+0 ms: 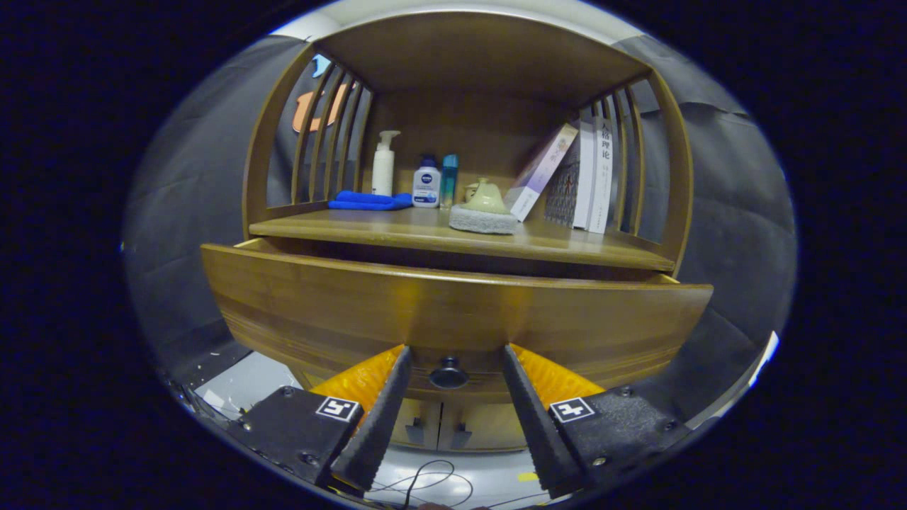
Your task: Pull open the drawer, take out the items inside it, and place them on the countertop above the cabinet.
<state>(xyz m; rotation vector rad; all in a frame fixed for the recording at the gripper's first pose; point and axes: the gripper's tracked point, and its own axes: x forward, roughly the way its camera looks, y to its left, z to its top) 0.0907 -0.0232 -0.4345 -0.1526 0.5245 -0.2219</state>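
I find a staged booth dressed as a home. Black cloth wall behind my wooden cabinet; toiletry bottles and books shelved; loose cable on the floor

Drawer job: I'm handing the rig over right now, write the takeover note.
Hand-held gripper: fingers open, holding nothing, the drawer knob between them, untouched as far as I can tell.
Drawer: pulled partly out below the countertop; its inside is hidden from here.
Countertop holds a blue cloth, bottles, a teapot and books.
Done: drawer started open.
Left: pull further if needed, lift items out, set them on the countertop.
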